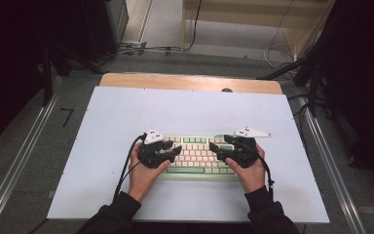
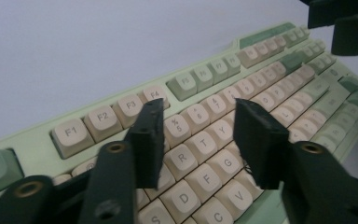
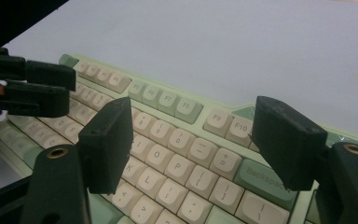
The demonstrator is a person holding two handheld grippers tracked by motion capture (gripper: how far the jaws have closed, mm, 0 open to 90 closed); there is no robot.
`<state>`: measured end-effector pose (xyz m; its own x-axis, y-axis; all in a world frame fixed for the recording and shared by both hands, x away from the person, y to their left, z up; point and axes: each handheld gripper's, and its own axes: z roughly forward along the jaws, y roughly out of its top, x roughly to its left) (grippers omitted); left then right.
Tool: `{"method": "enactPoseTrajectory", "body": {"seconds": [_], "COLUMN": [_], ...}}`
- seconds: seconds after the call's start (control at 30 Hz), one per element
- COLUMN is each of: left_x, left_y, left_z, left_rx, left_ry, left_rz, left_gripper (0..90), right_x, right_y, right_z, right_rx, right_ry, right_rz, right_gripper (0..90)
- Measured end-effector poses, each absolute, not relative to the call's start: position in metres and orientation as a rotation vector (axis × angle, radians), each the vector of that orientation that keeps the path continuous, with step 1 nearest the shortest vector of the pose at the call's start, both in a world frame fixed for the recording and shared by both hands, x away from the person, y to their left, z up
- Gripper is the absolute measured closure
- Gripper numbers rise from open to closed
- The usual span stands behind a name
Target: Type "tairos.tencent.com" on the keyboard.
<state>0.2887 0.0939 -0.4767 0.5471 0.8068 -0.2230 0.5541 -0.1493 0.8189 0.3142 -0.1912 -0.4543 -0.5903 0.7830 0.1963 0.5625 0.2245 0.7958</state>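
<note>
**High view and gripper views: two hand-held grippers over a keyboard**

High view: a pale green keyboard [image 1: 197, 155] with cream keycaps lies near the front centre of a white tabletop [image 1: 126, 112]. The person's left hand [image 1: 143, 173] holds the left gripper [image 1: 174, 149] over the keyboard's left end; the right hand [image 1: 251, 170] holds the right gripper [image 1: 215, 148] over its right end. The two point inward toward each other, their tips apart.

Left gripper view: the left gripper [image 2: 198, 122] has its jaws spread, nothing between them, above the R, T, F and G keys; contact with the keycaps cannot be judged at this angle. The right gripper's tips [image 2: 342, 23] show at upper right.

Right gripper view: the right gripper [image 3: 193, 122] is likewise spread wide and empty, over the O, P and Backspace keys [image 3: 261, 179]. The left gripper [image 3: 37, 88] appears at left, above the keys.
</note>
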Motion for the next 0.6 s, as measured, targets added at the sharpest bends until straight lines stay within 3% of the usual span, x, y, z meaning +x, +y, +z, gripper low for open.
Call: {"method": "enactPoseTrajectory", "body": {"seconds": [0.13, 0.6], "left_x": [0.286, 0.27], "left_y": [0.096, 0.109], "left_z": [-0.473, -0.466], "left_rx": [1.819, 1.791], "left_ry": [1.127, 1.128], "left_rz": [0.363, 0.385], "left_gripper": [39.1, 31.7], "right_x": [0.314, 0.312], "right_y": [-0.191, -0.188], "right_z": [-0.454, -0.45], "right_rx": [1.266, 1.243], "right_ry": [2.253, 2.257], "right_rz": [1.3, 1.289], "right_gripper": [28.0, 31.7]}}
